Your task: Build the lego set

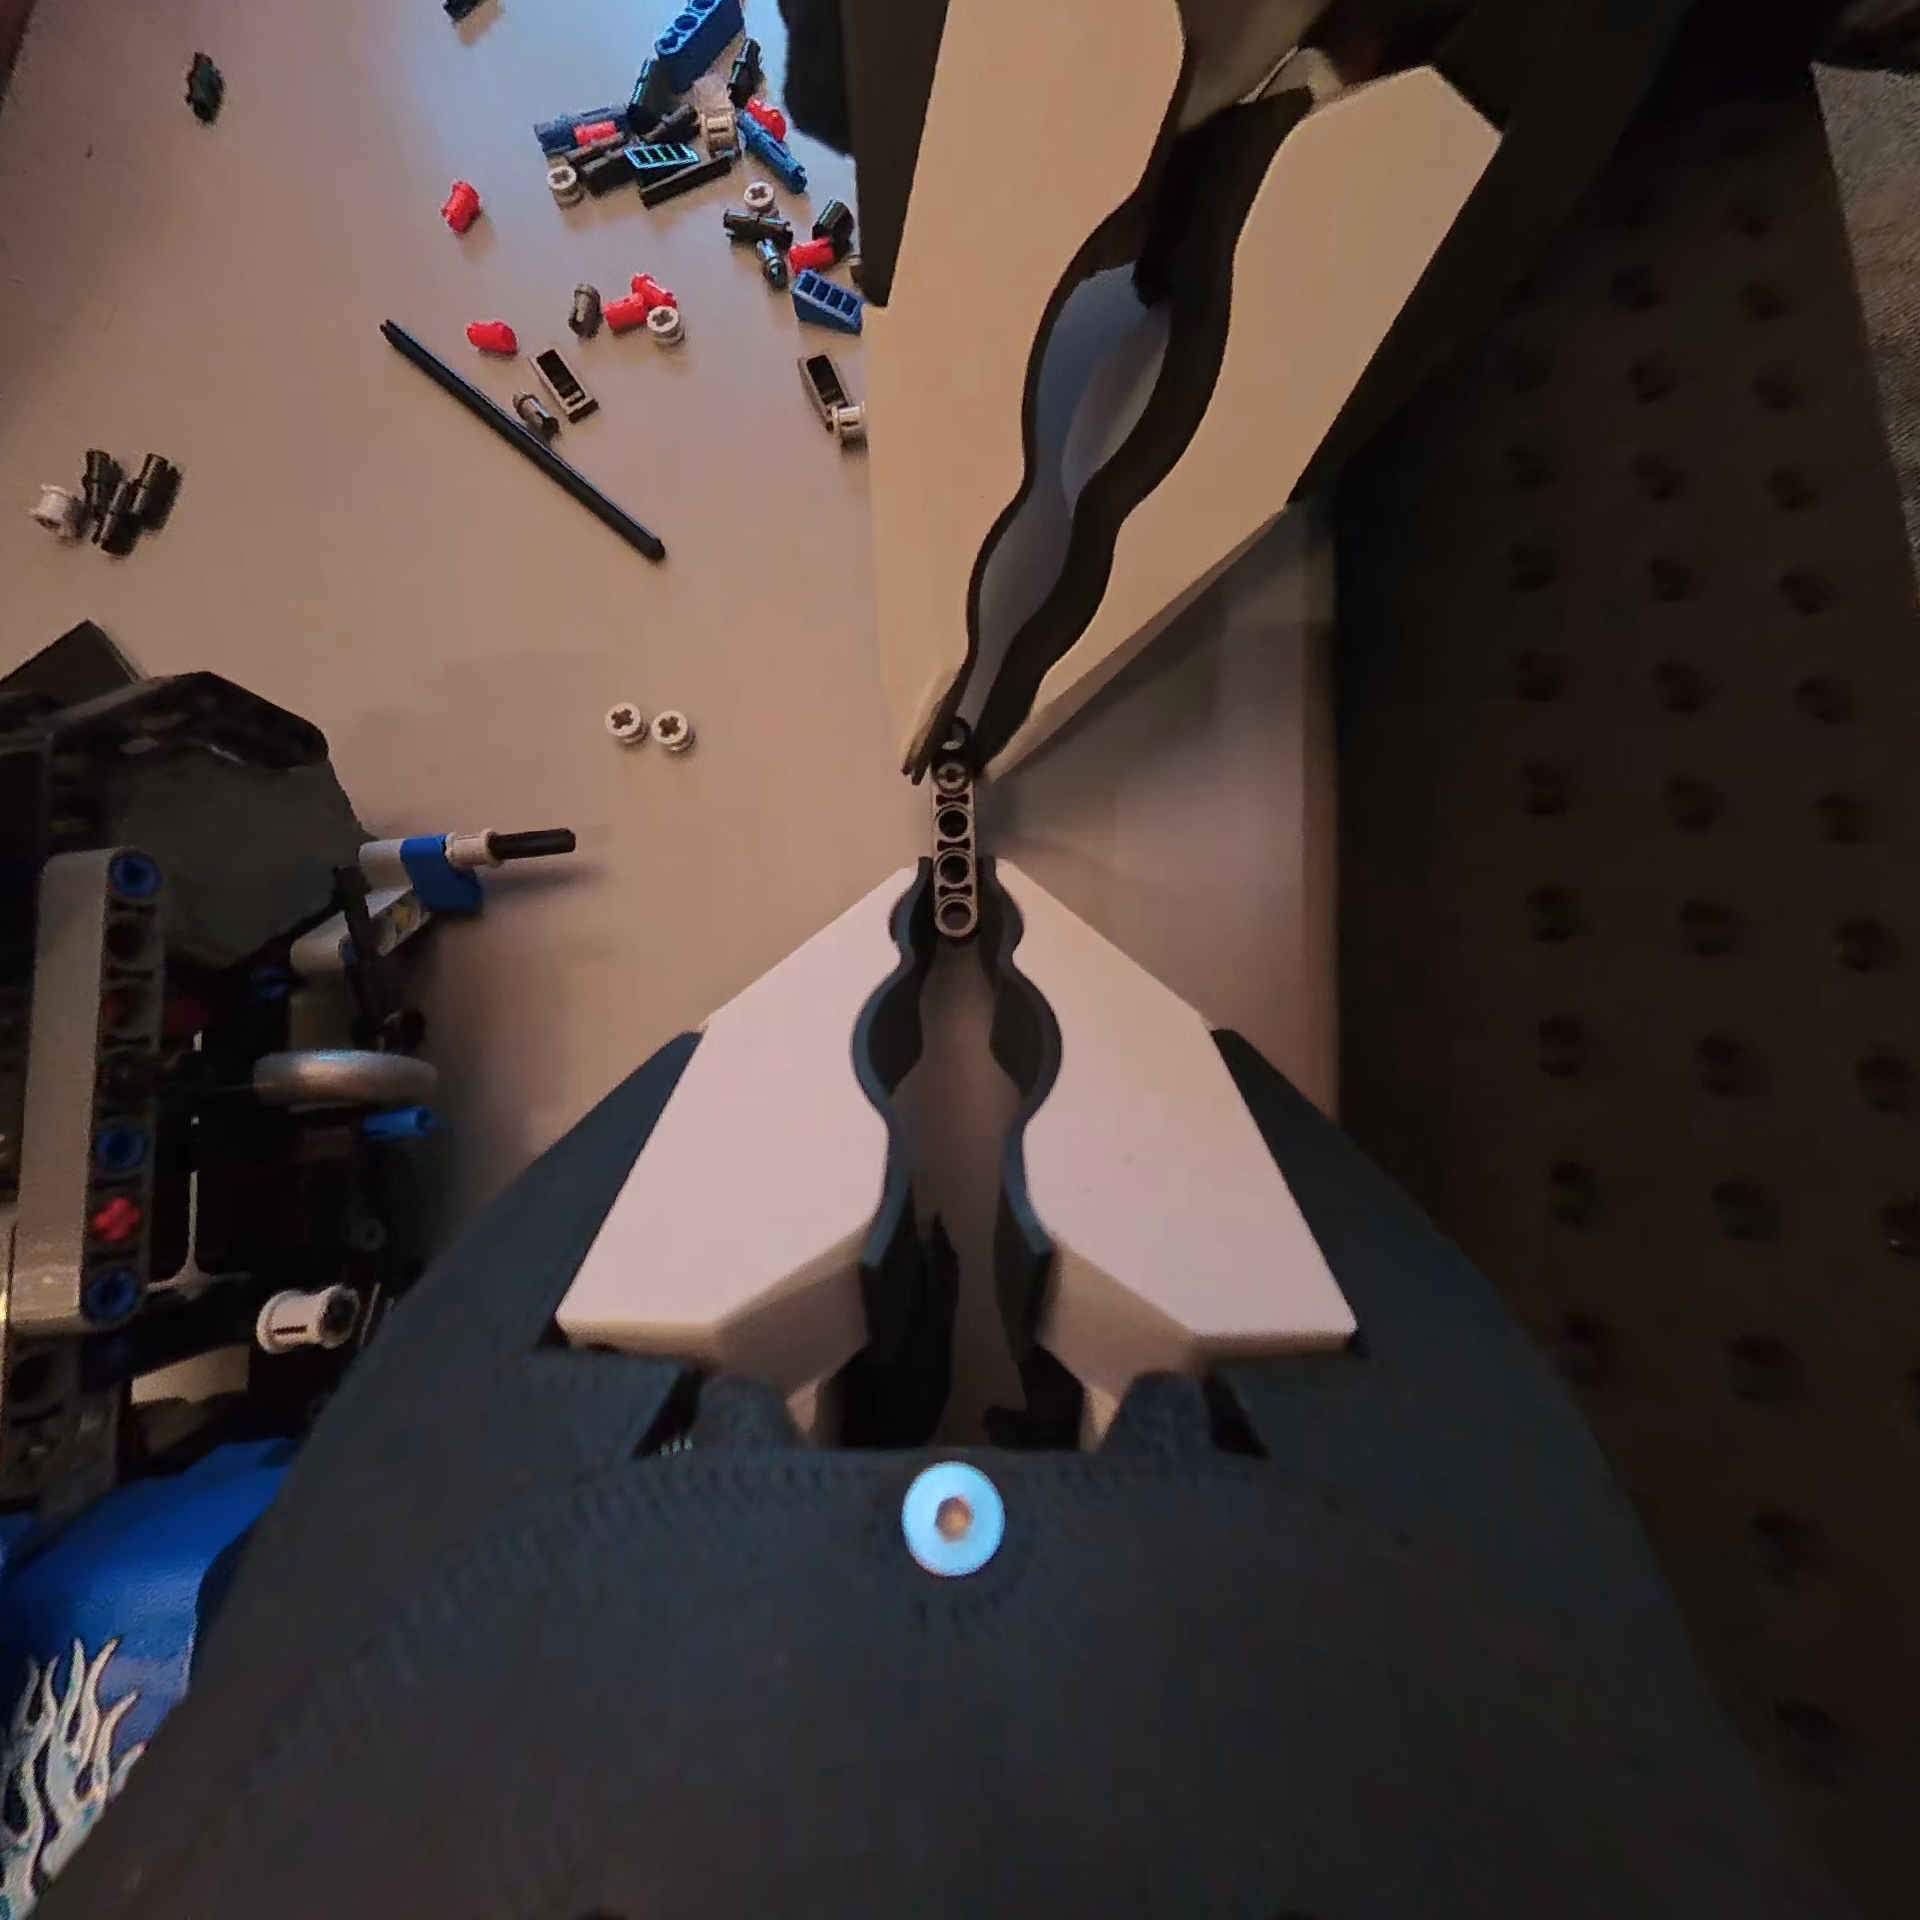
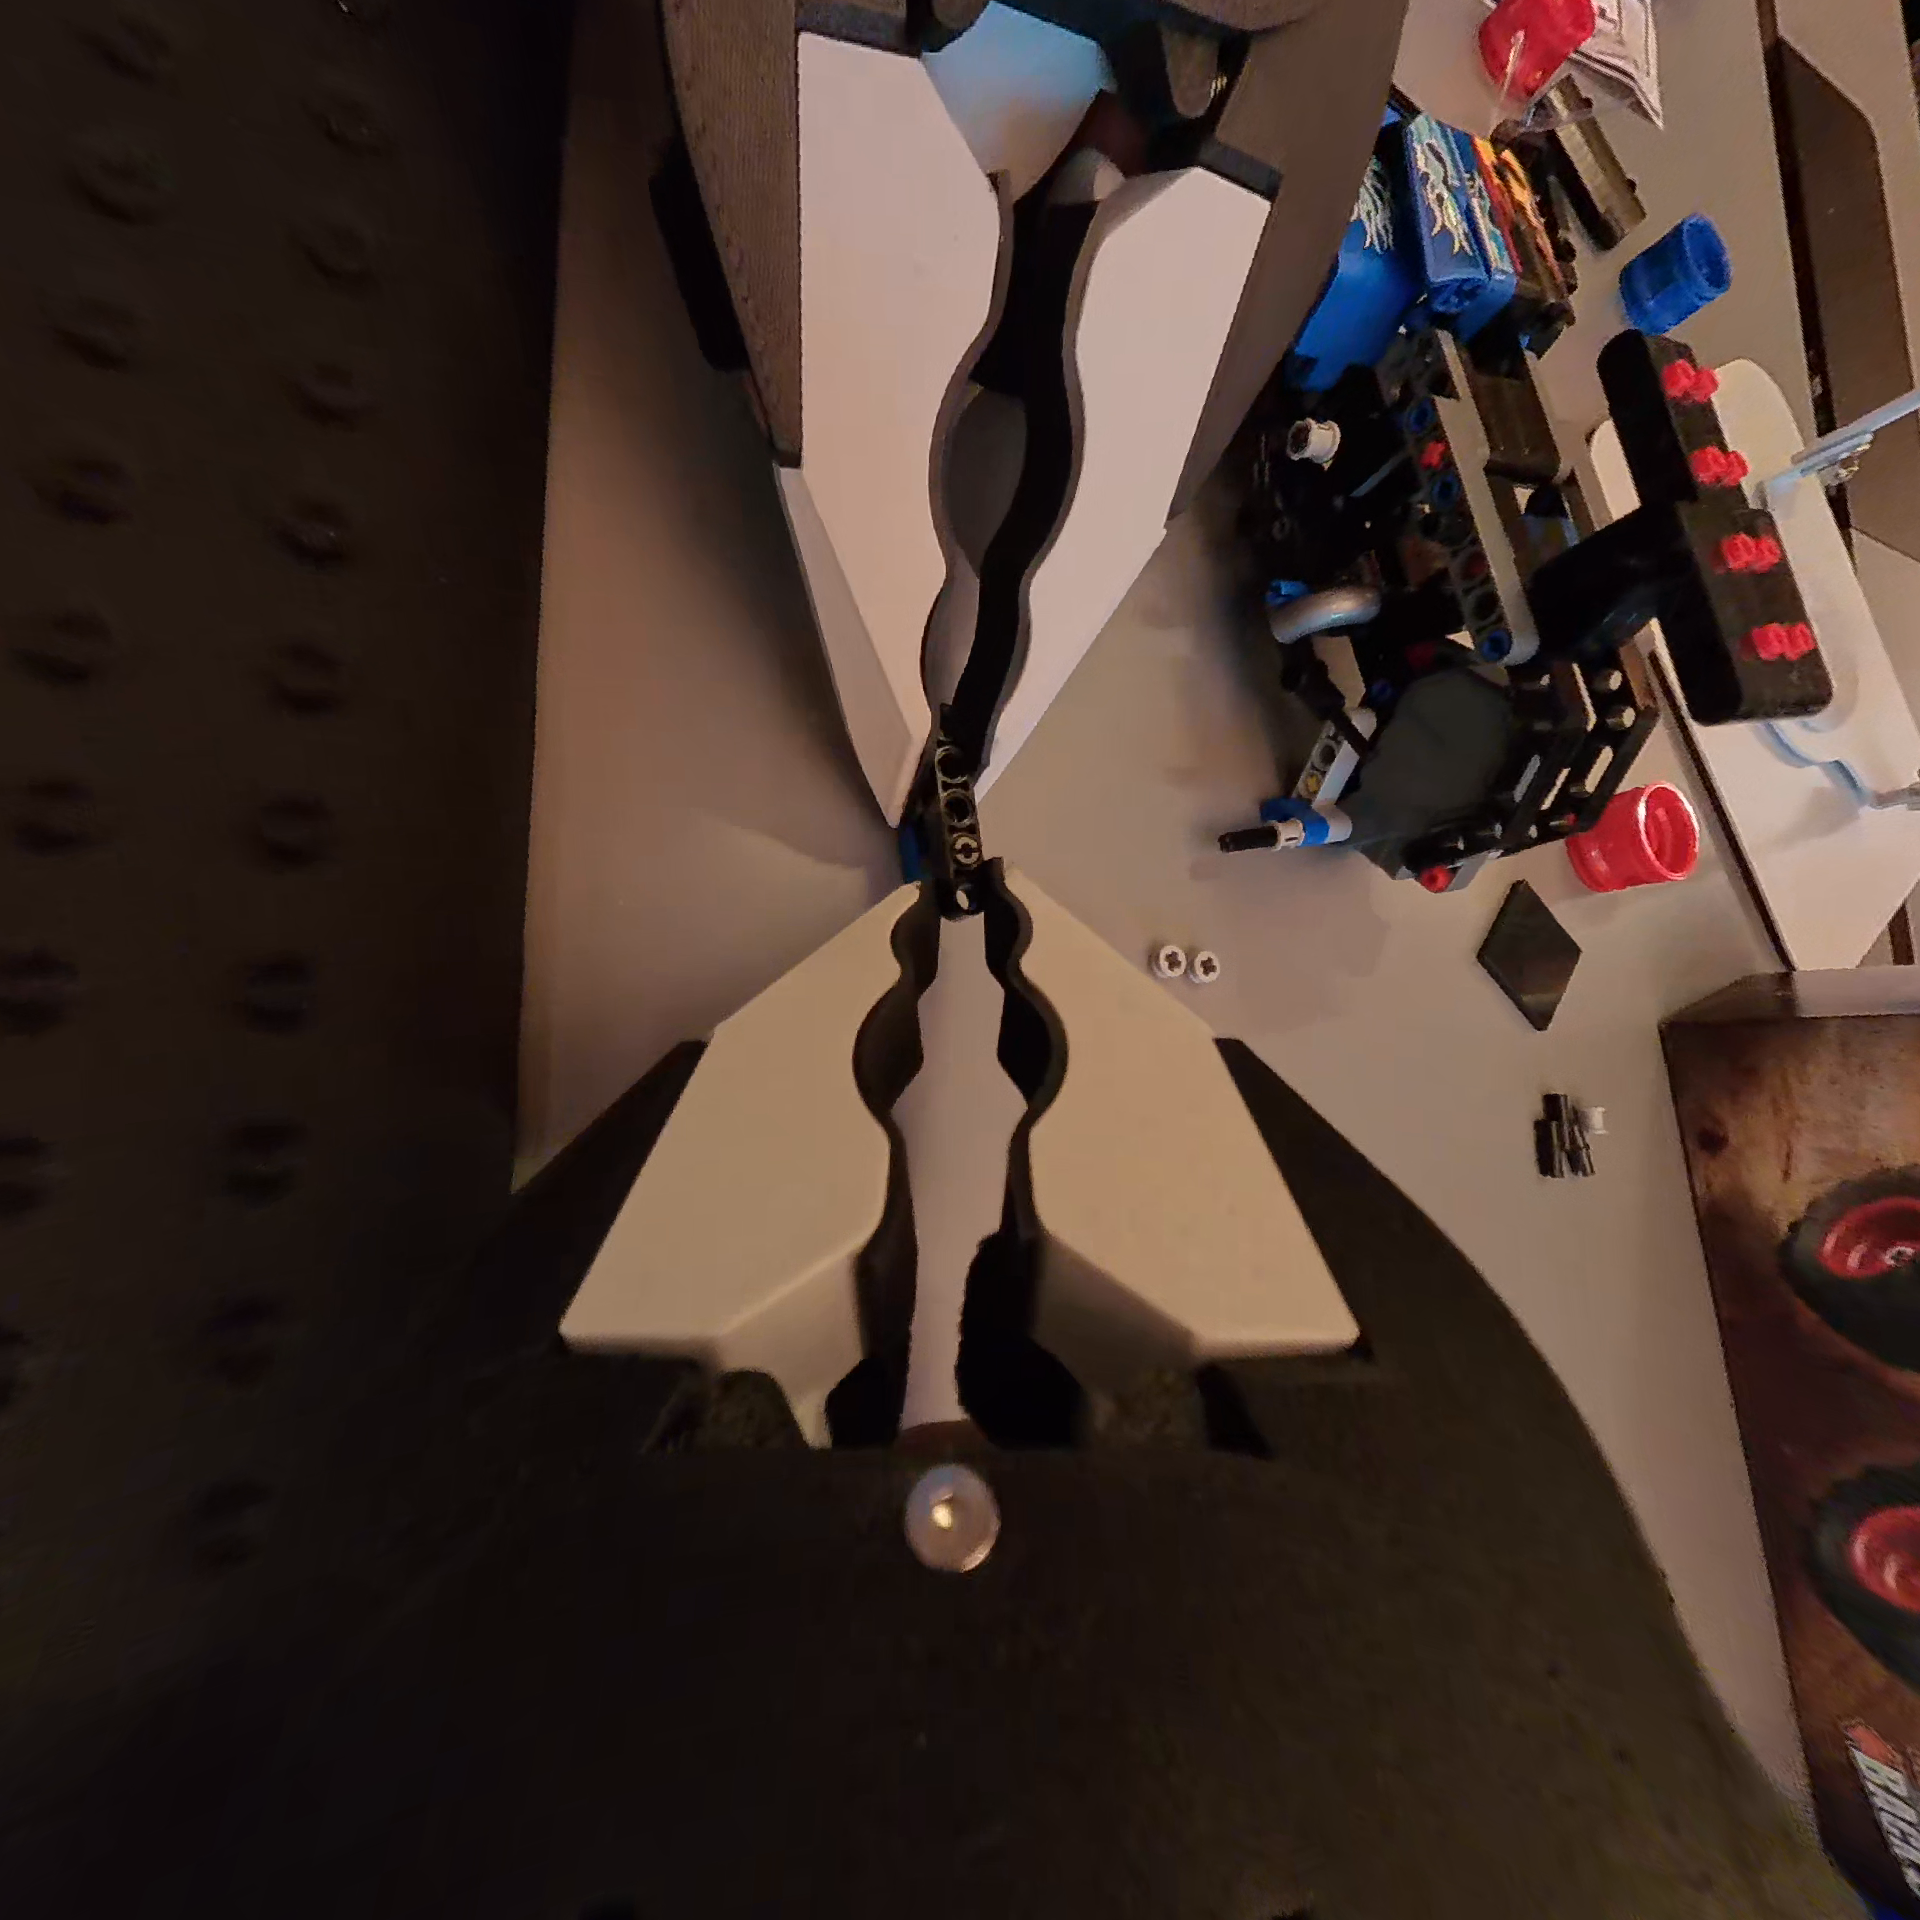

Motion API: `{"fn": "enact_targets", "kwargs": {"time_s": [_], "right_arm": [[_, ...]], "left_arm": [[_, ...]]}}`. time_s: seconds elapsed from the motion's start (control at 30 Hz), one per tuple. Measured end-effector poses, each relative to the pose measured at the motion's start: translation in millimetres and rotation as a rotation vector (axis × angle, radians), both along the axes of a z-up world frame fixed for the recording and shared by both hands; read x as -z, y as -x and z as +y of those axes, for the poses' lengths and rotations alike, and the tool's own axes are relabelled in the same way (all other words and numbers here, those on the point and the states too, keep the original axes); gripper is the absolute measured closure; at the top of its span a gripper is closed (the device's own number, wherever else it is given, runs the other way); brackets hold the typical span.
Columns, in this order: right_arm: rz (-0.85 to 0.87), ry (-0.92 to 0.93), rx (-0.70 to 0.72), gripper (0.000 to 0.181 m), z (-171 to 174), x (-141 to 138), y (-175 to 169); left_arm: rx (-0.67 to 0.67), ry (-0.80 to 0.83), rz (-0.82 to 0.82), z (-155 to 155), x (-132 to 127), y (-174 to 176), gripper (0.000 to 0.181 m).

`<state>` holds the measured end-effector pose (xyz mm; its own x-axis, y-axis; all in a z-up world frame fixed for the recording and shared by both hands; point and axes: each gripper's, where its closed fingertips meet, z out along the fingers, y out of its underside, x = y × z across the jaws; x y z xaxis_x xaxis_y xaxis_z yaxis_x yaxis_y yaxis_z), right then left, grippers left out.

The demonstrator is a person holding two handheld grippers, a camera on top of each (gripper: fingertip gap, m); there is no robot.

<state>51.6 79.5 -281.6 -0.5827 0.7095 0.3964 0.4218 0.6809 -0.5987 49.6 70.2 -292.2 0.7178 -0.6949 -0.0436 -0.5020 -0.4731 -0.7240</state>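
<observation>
Two grippers, one part: I have both sets of fingers pinched on the same short beam, one at each end, held in the air above the table.
Left gripper: clenched on the near end of the beam in my left wrist view; its last hole sits between the tips.
Right gripper: clamped on the opposite end, seen nearest in the right wrist view.
Beam axis: it runs straight along the line between the two grippers, tip to tip, with its row of round holes facing the cameras.
Blue bit: in the right wrist view something blue shows at the beam's left edge, perhaps a pin; I cannot tell.
Step in hand: I judge this a handover or a pin fitting.
Doing it well: I would keep both grips square to the beam, push only along its length, and loosen one side only when the other holds firm.
Risk: a thin part held by its ends could twist out.
Two grey bushes: loose on the table, beyond the beam.
Partly built truck: farther off, apart from the grippers.
Loose parts pile: farthest, red, blue and black pieces.
</observation>
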Motion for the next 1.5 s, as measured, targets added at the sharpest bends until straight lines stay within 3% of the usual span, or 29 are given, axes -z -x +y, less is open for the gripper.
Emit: {"fn": "enact_targets", "kwargs": {"time_s": [0.87, 0.97, 1.0, 1.07, 1.5], "right_arm": [[-0.209, 0.065, -0.124, 0.176, -1, 6, 1], [-0.191, 0.062, -0.104, 0.175, 0, 7, 1], [-0.2, 0.058, -0.102, 0.175, 0, 9, 0], [-0.208, 0.068, -0.101, 0.175, -2, 11, 0], [-0.232, 0.053, -0.116, 0.176, -6, 6, 1]], "left_arm": [[-0.032, -0.012, 0.014, 1, 3, 0, 0.174], [-0.038, -0.012, -0.028, 2, -1, 0, 0.173], [-0.047, -0.036, -0.045, 4, -6, -2, 0.164], [-0.032, -0.065, -0.058, 2, -14, -2, 0.173], [-0.006, -0.002, 0.031, -8, 3, 7, 0.175]]}}
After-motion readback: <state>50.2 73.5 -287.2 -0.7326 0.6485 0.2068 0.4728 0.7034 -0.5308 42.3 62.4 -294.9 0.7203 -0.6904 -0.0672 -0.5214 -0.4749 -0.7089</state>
